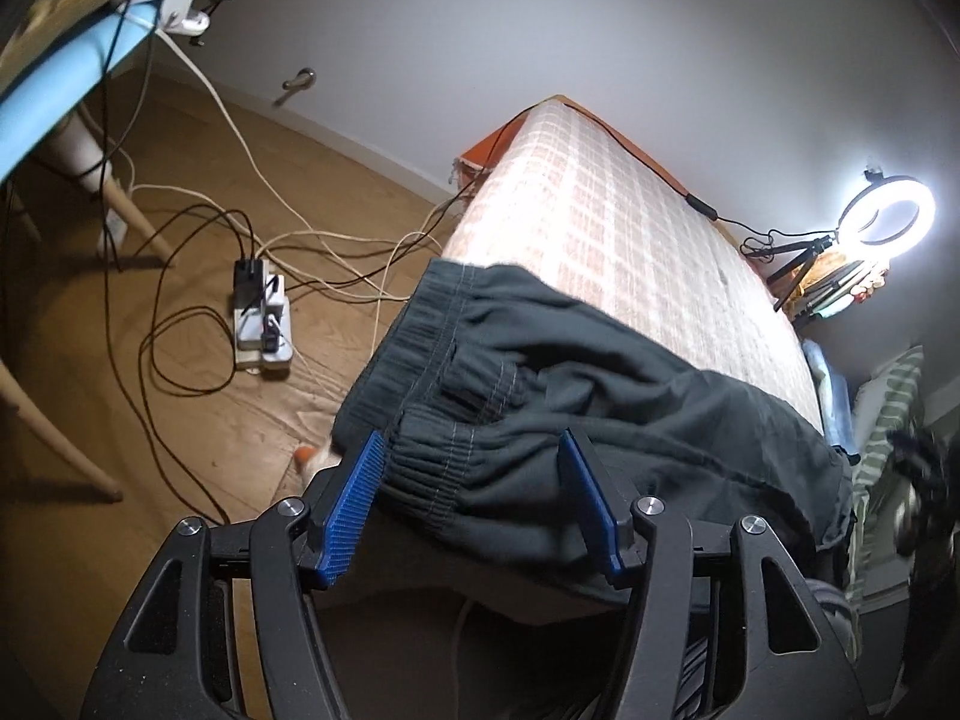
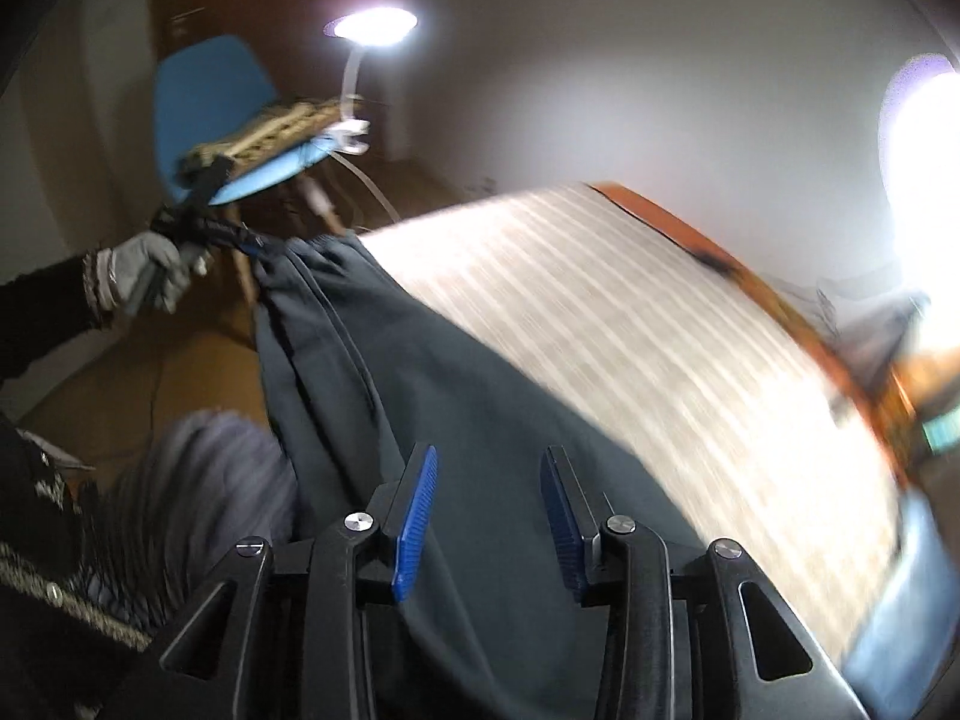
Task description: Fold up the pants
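While both cameras look out along their fingers, I see my left gripper (image 1: 471, 501) spread wide, its blue pads (image 1: 354, 516) standing well apart with the elastic waistband (image 1: 420, 468) of the dark pants (image 1: 600, 396) bunched in the gap between them; neither pad presses the cloth, so nothing is clamped there. Ahead of these jaws the pants drape over the near corner of a bed with a pale checked cover (image 1: 630, 228), the fabric hanging down past the edge toward me. Beyond the jaws and off to their left, a power strip (image 1: 262, 318) sits on the wooden floor in a tangle of cables, and far ahead to the right a lit ring light (image 1: 888, 213) glows. From the right wrist view, which is blurred, my right gripper (image 2: 489, 507) is likewise open, its blue pads apart above a smooth stretch of the pants' leg (image 2: 480, 396), with no cloth pinched between them. Farther ahead and to the left of those jaws, a gloved hand (image 2: 144, 273) holds the other tool at the waistband end of the pants. A blue chair (image 2: 204, 96) stands beyond it, and a lamp (image 2: 375, 24) shines above.
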The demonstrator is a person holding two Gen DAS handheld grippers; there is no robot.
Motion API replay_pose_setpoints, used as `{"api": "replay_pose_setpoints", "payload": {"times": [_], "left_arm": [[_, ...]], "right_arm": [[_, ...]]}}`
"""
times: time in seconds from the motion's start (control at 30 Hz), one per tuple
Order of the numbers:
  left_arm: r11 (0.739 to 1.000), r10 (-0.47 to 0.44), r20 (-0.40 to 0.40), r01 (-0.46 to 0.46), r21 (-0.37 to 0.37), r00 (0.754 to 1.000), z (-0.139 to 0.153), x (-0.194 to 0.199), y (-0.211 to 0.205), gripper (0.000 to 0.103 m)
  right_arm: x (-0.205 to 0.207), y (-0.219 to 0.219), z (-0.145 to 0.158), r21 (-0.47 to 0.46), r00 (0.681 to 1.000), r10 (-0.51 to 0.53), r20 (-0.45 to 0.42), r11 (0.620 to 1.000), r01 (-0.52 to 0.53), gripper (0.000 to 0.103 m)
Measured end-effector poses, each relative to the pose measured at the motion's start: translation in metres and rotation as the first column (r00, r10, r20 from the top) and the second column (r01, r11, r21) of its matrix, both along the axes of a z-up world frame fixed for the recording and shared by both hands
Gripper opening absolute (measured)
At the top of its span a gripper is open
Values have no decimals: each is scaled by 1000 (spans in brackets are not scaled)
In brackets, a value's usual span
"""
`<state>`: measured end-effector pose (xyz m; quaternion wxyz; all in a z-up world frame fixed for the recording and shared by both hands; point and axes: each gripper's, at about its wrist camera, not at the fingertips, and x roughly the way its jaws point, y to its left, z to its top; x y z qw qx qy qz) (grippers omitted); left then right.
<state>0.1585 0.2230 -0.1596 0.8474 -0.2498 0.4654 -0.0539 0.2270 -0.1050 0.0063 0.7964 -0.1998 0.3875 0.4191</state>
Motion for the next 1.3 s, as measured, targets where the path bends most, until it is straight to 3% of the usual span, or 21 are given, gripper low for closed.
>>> {"api": "replay_pose_setpoints", "payload": {"times": [0.1, 0.27, 0.4, 0.5, 0.67, 0.73, 0.83, 1.1, 1.3], "left_arm": [[1000, 11, 14, -11, -23, 1000, -3, -9, 3, 55], [999, -1, 22, 2, -48, 1000, -6, -13, 1, 55], [999, -45, 49, 45, 2, 998, 2, -14, -7, 54], [997, -71, 57, 69, 32, 996, 5, -16, -10, 54], [996, -87, 79, 85, 26, 993, 6, -21, -8, 54], [995, -96, 89, 94, 27, 991, 7, -24, -9, 54], [994, -108, 99, 108, 1, 989, 10, -28, -7, 54], [992, -79, 162, 95, -89, 984, 26, -41, 6, 58], [992, -16, 101, 29, -125, 995, 7, -16, 8, 58]], "right_arm": [[30, 58, -9, 21, 994, 108, -25, 994, -108, 38], [70, 155, -43, 78, 955, 252, -156, 967, -242, 38], [83, 231, -80, 112, 909, 334, -252, 942, -315, 38], [80, 275, -105, 83, 881, 368, -296, 929, -360, 38], [72, 301, -133, 40, 859, 380, -344, 920, -390, 37], [66, 302, -133, 44, 849, 397, -348, 912, -409, 22], [55, 300, -126, 24, 859, 417, -297, 903, -430, 0], [70, 283, -67, 82, 940, 327, -99, 944, -320, 0], [85, 300, -87, -9, 957, 265, -118, 964, -267, 0]]}}
